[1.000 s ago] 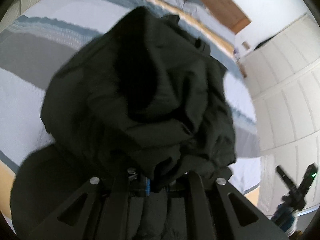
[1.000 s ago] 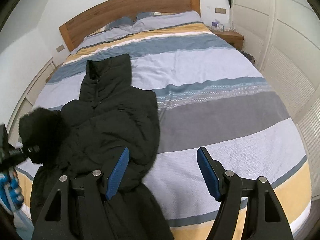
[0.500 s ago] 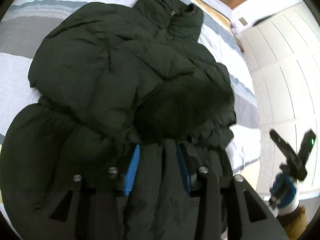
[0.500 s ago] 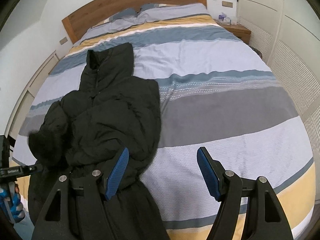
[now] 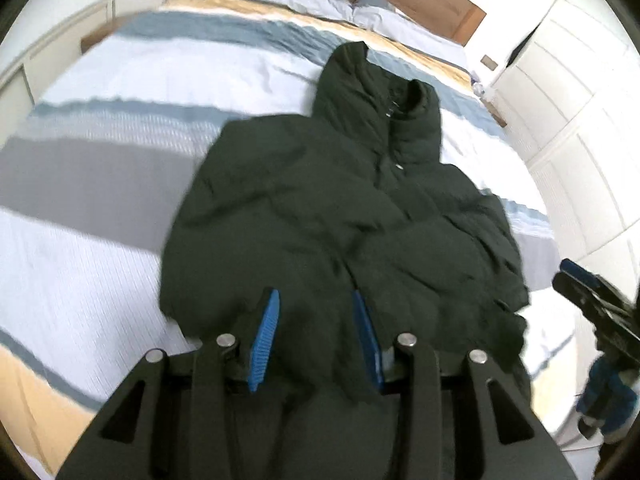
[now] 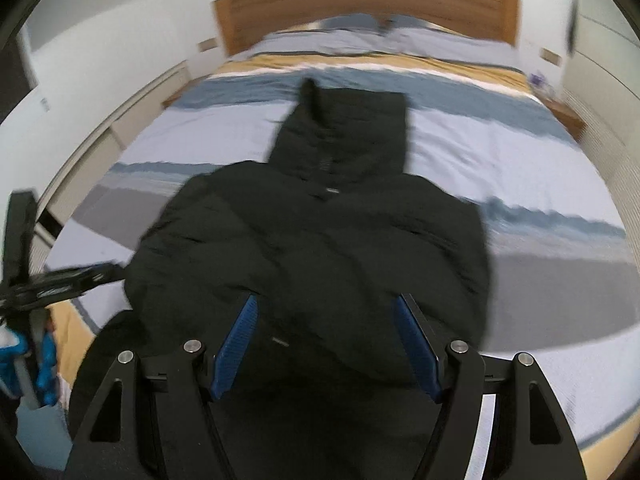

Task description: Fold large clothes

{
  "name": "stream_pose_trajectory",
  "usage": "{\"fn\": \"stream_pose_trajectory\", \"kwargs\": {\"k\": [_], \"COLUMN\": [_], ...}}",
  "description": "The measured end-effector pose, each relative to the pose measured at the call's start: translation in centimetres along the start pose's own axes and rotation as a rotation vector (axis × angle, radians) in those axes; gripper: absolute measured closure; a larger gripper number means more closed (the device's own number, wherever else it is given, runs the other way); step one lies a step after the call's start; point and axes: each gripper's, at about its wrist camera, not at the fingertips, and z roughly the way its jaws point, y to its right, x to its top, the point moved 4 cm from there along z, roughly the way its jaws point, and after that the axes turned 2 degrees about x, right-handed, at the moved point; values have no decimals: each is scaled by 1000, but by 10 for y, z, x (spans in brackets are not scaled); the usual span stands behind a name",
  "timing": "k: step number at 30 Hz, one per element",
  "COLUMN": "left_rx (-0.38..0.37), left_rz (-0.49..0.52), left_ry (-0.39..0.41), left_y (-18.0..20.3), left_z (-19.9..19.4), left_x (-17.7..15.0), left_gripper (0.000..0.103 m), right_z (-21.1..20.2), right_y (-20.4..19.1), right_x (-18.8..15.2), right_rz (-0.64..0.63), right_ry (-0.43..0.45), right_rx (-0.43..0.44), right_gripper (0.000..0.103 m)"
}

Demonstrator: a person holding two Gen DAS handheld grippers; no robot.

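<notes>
- Your jacket (image 5: 344, 216) lies on the bed (image 5: 100, 184), hood at the far end.
- Left gripper (image 5: 316, 320) and right gripper (image 6: 326, 332) both hang released over the near hem.
- It looks puffy, soft and slippery, so pinch a seam or the hem.

Both wrist views face the jacket (image 5: 340, 216) closely.

The jacket (image 6: 312, 248) hem is hidden behind the right gripper (image 6: 326, 340) mount

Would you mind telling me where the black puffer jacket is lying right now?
The black puffer jacket lies spread on the striped bed cover, filling the middle of both wrist views, with its hood pointing toward the wooden headboard.
</notes>
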Motion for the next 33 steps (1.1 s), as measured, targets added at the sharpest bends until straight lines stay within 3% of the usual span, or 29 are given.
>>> {"fn": "stream_pose_trajectory", "kwargs": {"k": [7, 11, 15, 23, 33], "left_rx": [85, 94, 90, 75, 156], "left_rz": [70, 98, 111, 89, 116], "left_ry": [-5, -41, -51, -42, -34], "left_y": [-10, -19, -22, -31, -20], "left_z": [48, 78, 92, 100, 79], "left_x": [0, -22, -34, -42, -40], "left_gripper": [66, 66, 60, 48, 42], "right_z": [55, 91, 113, 115, 91], "right_y": [-56, -55, -39, -42, -35], "right_x": [-20, -51, -78, -90, -91], "right_rz": [-84, -82, 13, -11, -48], "right_ry": [-79, -161, -202, -186, -216], "right_rx": [18, -36, -26, -35, -36], "right_gripper": [33, 32, 26, 26, 26]}}
